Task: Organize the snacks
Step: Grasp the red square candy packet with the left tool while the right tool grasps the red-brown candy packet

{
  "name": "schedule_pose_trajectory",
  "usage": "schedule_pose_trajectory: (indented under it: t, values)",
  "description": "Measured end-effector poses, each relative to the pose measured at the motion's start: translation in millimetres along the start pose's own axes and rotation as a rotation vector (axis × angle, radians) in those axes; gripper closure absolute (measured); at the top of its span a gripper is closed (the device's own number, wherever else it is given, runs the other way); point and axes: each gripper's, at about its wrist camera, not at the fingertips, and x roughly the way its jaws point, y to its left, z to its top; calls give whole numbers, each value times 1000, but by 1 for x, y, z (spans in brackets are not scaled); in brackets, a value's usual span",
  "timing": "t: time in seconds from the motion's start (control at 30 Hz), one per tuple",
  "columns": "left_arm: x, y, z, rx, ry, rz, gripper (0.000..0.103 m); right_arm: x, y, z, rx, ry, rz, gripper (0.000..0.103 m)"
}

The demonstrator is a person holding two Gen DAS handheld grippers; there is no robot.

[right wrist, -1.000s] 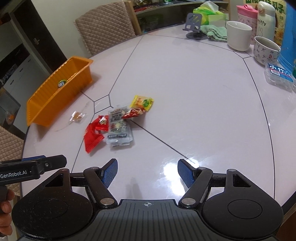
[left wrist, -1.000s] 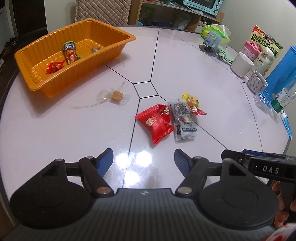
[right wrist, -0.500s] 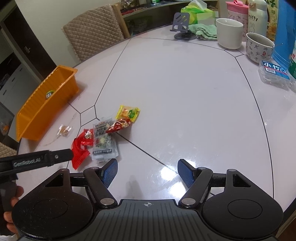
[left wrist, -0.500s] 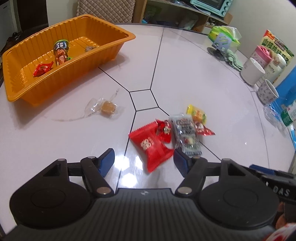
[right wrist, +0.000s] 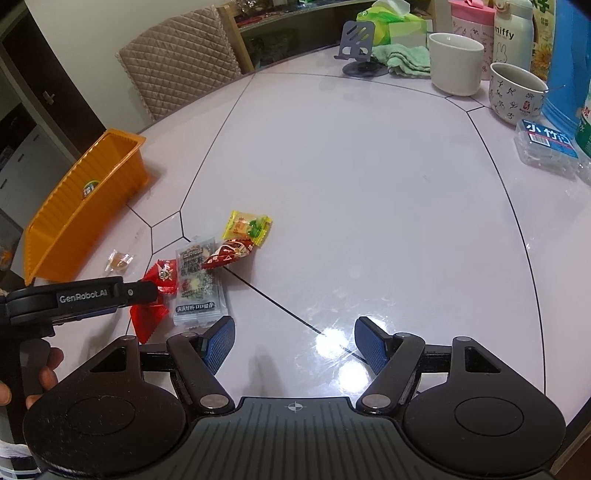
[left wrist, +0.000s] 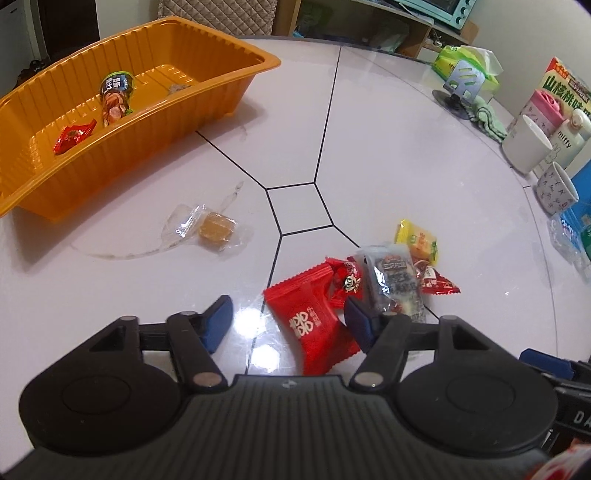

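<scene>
A pile of snacks lies mid-table: a big red packet (left wrist: 310, 321), a small red one (left wrist: 347, 282), a grey-clear packet (left wrist: 395, 284), a yellow one (left wrist: 417, 240) and a red triangular one (left wrist: 437, 282). My left gripper (left wrist: 287, 319) hangs low over the pile, its jaws closing. The big red packet lies between them, with the pads still clear of it. A clear-wrapped brown candy (left wrist: 216, 229) lies alone to the left. The orange tray (left wrist: 236, 96) at the far left holds a tube snack (left wrist: 116, 98) and a red candy (left wrist: 72, 136). My right gripper (right wrist: 295, 336) stands open over bare table, right of the pile (right wrist: 195, 280).
Along the far right edge stand a white mug (right wrist: 456, 62), a patterned cup (right wrist: 515, 96), a miffy bottle (right wrist: 511, 33), a small plastic box (right wrist: 546, 146), a phone stand (right wrist: 356, 44) and a green cloth (right wrist: 402, 59). A quilted chair (right wrist: 181, 70) stands behind the table.
My left gripper has moved forward and down to the pile, so the big red packet now lies between its jaws, which have narrowed a little. The right gripper has hardly moved.
</scene>
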Motion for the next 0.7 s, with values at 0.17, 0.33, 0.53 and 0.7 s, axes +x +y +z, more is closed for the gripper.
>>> schedule_pose_trajectory:
  t: [0.17, 0.33, 0.53, 0.7]
  values:
    - [-5, 9, -3, 17, -11, 4, 54, 3, 7, 6, -13, -19, 23, 32]
    - [-11, 21, -6, 26, -21, 24, 56, 9, 21, 21, -43, -59, 59, 32]
    - [-16, 35, -8, 30, -32, 61, 56, 28, 30, 37, -24, -76, 93, 46]
    - [-18, 45, -7, 25, -32, 73, 56, 47, 33, 44, -13, -64, 77, 57]
